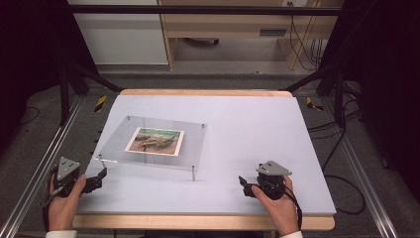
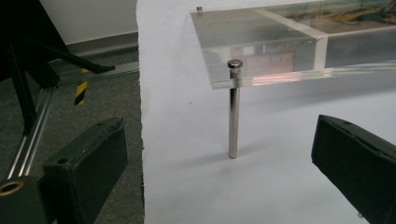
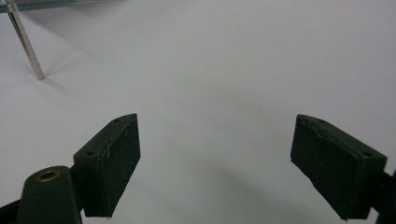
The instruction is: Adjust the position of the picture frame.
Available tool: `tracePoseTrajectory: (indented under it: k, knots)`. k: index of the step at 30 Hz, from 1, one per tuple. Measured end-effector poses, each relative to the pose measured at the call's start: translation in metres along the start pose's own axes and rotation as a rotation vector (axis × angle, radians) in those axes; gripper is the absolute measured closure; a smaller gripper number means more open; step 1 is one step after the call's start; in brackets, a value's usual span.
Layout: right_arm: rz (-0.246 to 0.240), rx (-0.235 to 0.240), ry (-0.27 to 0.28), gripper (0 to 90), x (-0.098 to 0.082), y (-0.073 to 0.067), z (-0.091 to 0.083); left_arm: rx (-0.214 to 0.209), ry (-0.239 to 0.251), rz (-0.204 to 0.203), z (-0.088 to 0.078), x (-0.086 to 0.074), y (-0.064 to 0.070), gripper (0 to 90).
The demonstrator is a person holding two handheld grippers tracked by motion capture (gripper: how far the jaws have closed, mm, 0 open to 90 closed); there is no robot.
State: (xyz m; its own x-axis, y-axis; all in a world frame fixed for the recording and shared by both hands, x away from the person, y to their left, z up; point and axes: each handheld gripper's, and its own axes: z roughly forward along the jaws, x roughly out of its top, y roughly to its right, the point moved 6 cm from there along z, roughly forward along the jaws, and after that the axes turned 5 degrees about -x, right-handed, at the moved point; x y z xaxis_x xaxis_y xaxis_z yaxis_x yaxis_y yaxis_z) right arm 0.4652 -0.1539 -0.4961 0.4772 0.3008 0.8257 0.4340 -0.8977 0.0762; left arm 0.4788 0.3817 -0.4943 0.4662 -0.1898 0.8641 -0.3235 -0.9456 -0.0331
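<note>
Resting near the table's front-left corner, the left gripper [image 1: 99,177] stands wide open and empty beside the clear stand [image 1: 148,126]; its own view reveals the metal leg [image 2: 233,112]. Right gripper [image 1: 245,184]: open, empty.

The picture [image 1: 155,141] under the clear plate [image 1: 114,144] is too small to make out in the high view; it may show an animal on sand. In the left gripper view the plate [image 2: 261,37] runs off the right edge and top. In the right gripper view one metal leg [image 3: 26,44] is cut off at the top edge. Both hands [image 1: 64,206] run off the bottom edge
</note>
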Motion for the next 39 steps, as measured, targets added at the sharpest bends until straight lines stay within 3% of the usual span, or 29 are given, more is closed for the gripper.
tracePoseTrajectory:
  k: [5,6,9,15,18,22,30,39]
  knots:
    - [-0.02,-0.007,0.021,20.1,-0.001,-0.001,0.0,0.013,0.002,-0.011,-0.001,-0.001,-0.003,3.3]
    - [-0.012,-0.012,0.027,20.1,-0.001,-0.001,0.0,0.0,0.007,-0.035,-0.002,0.0,-0.003,3.3]
    - [0.005,-0.01,0.032,21.8,-0.002,-0.002,0.0,0.002,0.021,-0.037,-0.003,0.001,-0.004,3.3]
    - [0.03,0.019,0.04,23.2,-0.002,-0.006,-0.002,-0.019,0.048,-0.082,-0.005,0.003,-0.005,3.9]
    - [0.044,0.02,0.057,21.4,0.001,-0.009,-0.004,-0.029,0.06,-0.096,-0.007,0.005,-0.005,3.9]
    - [0.058,0.021,0.058,13.7,0.004,-0.013,-0.006,-0.05,0.023,-0.112,-0.007,0.002,-0.005,3.9]
    - [0.032,0.038,0.064,12.5,0.006,-0.025,-0.005,-0.066,-0.004,-0.069,-0.003,0.003,0.001,3.8]
    - [0.018,0.092,0.075,22.7,0.011,-0.05,-0.004,-0.071,-0.005,-0.062,0.001,0.004,0.006,6.1]
